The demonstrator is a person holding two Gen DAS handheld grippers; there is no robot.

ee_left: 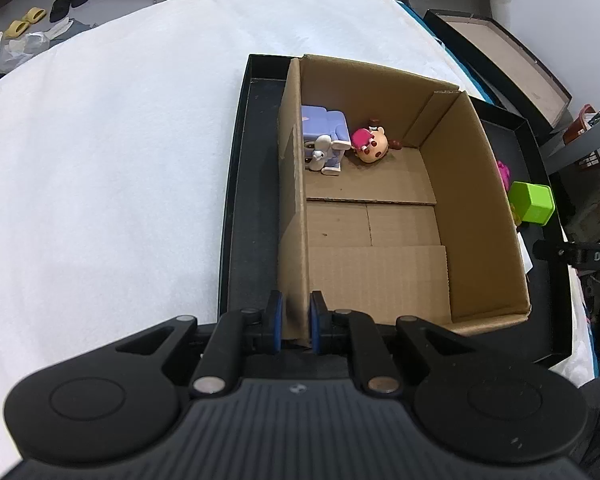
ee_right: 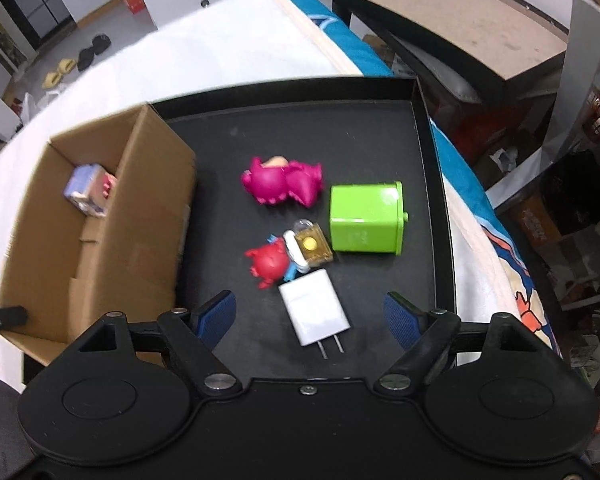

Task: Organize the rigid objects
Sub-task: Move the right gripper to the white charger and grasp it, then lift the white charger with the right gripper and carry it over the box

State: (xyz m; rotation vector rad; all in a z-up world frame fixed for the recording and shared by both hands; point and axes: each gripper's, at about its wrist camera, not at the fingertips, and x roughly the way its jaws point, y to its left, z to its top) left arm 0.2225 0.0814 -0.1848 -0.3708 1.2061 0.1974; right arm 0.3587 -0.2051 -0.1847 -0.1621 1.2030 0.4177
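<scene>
My left gripper [ee_left: 296, 320] is shut on the near left wall of the cardboard box [ee_left: 292, 200], which stands in a black tray [ee_left: 252, 200]. Inside the box lie a lilac toy sofa with a small white figure [ee_left: 324, 140] and a pink-haired doll head [ee_left: 370, 144]. My right gripper [ee_right: 310, 316] is open above the tray floor [ee_right: 380, 128], its blue pads either side of a white charger plug [ee_right: 314, 312]. Beyond the plug lie a red figure [ee_right: 270, 266], a clear gold block [ee_right: 312, 246], a green cube [ee_right: 366, 218] and a magenta figure [ee_right: 284, 182].
The tray rests on a white cloth-covered surface [ee_left: 120, 140]. A second black tray with a brown inside [ee_right: 460, 28] stands beyond the edge at the right. Shoes and bags lie on the floor [ee_left: 40, 20] far off. Shelves and boxes crowd the right side.
</scene>
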